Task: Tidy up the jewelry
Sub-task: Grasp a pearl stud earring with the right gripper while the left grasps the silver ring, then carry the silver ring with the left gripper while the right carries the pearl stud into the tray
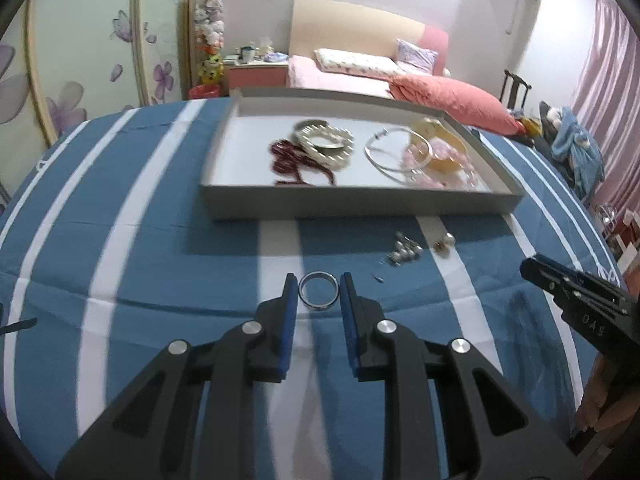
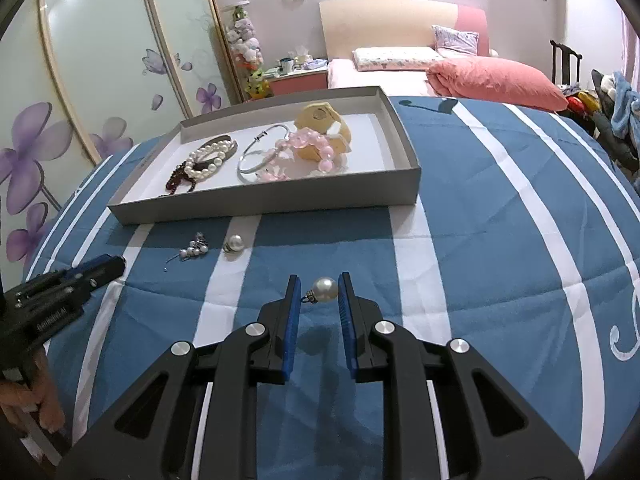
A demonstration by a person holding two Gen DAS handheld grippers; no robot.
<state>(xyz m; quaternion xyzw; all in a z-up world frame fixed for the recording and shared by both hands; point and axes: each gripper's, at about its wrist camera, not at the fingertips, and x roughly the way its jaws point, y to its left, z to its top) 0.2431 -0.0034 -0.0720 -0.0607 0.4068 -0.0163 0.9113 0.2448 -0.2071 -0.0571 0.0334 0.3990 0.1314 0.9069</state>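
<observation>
Gripping a silver ring (image 1: 319, 291) and a pearl earring (image 2: 322, 289), both jaws may drop them if the pads slip.

You've got a blue/white striped bedspread (image 2: 500, 220) underfoot, pink bed (image 2: 360, 76) w/ floral pillow (image 2: 396, 58) behind, nightstand (image 2: 298, 78) beside it, flower-print wardrobe doors (image 2: 100, 80) on the left, pink curtain (image 1: 612, 92) at the right.
</observation>
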